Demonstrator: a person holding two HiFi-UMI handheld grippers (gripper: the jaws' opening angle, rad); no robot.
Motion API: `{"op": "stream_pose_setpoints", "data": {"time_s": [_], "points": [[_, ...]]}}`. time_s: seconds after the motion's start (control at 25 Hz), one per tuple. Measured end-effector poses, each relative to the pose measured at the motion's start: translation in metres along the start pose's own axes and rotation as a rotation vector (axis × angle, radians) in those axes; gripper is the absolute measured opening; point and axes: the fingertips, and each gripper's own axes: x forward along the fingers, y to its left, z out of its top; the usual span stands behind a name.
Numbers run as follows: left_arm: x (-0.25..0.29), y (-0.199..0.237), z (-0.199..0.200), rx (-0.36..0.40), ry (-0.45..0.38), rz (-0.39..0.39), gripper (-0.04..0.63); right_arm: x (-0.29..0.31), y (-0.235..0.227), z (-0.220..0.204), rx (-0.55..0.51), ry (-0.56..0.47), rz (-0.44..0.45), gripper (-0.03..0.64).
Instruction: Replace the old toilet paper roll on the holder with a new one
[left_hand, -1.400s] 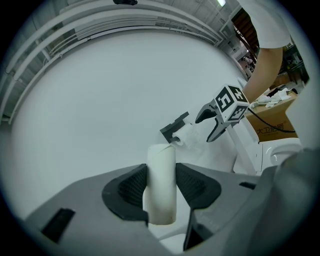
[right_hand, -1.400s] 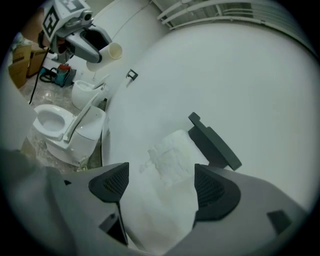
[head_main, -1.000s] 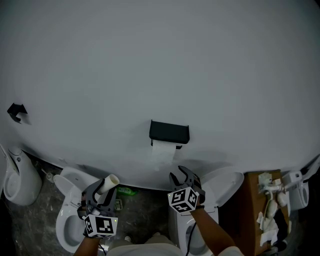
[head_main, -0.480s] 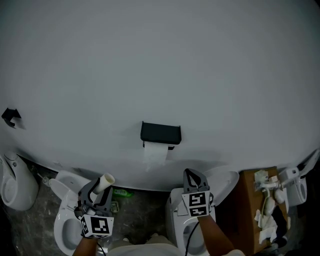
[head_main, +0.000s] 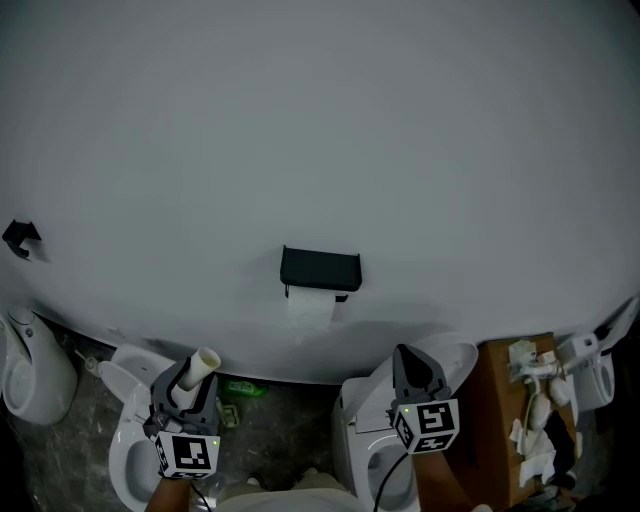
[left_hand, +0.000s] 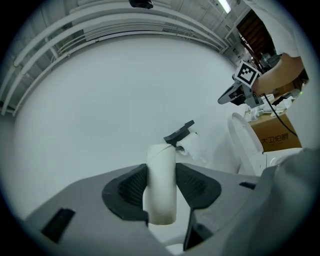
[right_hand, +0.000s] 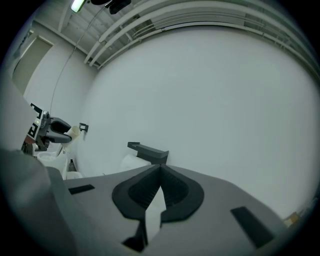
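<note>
Although the right gripper (head_main: 405, 358) stood open just under the toilet paper holder (head_main: 320, 268) a second ago, the head view now shows it further to the right, with its jaws together. A white toilet paper roll (head_main: 309, 304) hangs on the holder, ahead and to the left of this gripper, so the new roll seems to be mounted. The left gripper (head_main: 188, 388) is partly closed on the cardboard tube (head_main: 203, 363), probably the old core, which is still to be put away. The left gripper view shows what the head view cannot: both pads press on the tube. Only the right gripper view shows that nothing is between its closed jaws, with the holder just ahead.
</note>
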Motion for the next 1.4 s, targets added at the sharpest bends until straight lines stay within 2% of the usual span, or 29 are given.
{"op": "stream_pose_setpoints", "data": {"time_s": [0.36,0.56,0.72,1.04,1.24,1.4], "points": [[-0.009,0.007,-0.001,-0.026,-0.007,0.021,0.181,-0.030,0.004,0.012,0.073,-0.055,-0.010,0.000],[-0.016,0.011,-0.008,-0.038,0.003,0.031,0.181,-0.046,0.011,-0.001,0.063,-0.030,-0.034,0.000],[-0.017,0.022,-0.005,-0.001,0.005,0.052,0.181,-0.056,0.008,-0.008,0.077,-0.013,-0.068,0.000],[-0.019,0.028,-0.003,-0.042,0.015,0.068,0.181,-0.070,0.003,-0.009,0.060,0.001,-0.101,0.000],[-0.017,0.030,0.002,-0.010,-0.003,0.067,0.181,-0.064,0.012,-0.003,0.064,-0.012,-0.081,0.000],[-0.019,0.032,0.000,-0.050,0.001,0.078,0.181,-0.059,0.023,0.005,0.062,-0.031,-0.060,0.000]]}}
